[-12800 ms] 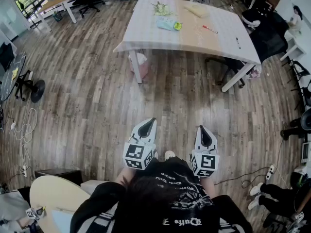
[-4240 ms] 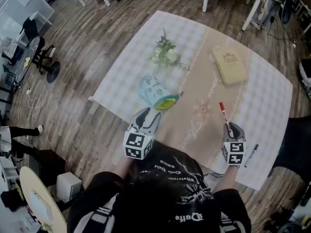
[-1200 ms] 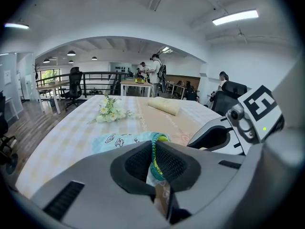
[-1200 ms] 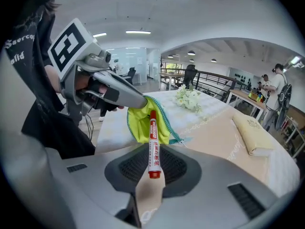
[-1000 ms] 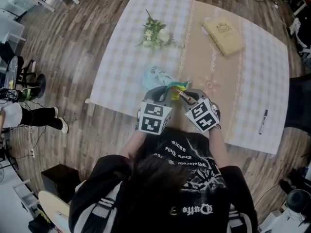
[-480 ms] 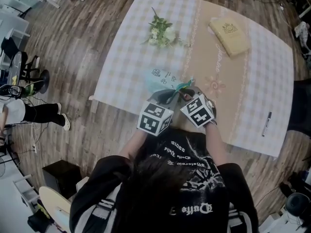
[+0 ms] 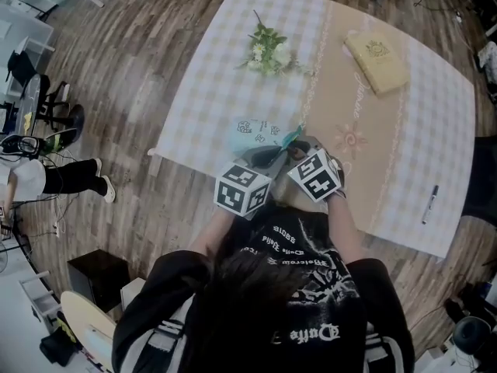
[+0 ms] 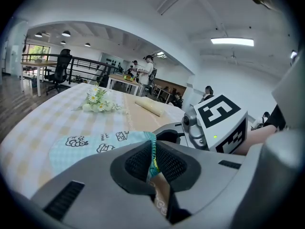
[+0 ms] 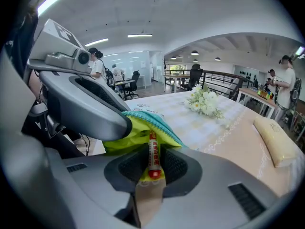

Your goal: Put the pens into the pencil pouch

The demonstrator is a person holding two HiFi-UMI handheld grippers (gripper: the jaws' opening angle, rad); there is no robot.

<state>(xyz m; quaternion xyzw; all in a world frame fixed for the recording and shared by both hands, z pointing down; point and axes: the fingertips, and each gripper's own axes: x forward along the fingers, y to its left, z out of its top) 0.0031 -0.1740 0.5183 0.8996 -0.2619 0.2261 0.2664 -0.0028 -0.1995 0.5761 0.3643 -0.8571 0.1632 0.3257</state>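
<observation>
Little here is legible. The red pen (image 9: 152, 152), its tip in the mouth of the pencil pouch (image 8: 86, 149), carries a line of red characters on its white barrel, too small to read. The pouch's side has cartoon doodles with tiny, illegible lettering. The tan book (image 7: 378, 51), well beyond the pouch, bears an unreadable gold emblem. The person's black shirt (image 7: 299, 245), on the pouch's near side, has white gothic lettering; one word looks like "Duffe".

Wood-plank floor (image 7: 132, 84) under a checked-cloth table (image 7: 210, 92); ceiling strip light (image 8: 231, 41), black office chair (image 8: 59, 69)
</observation>
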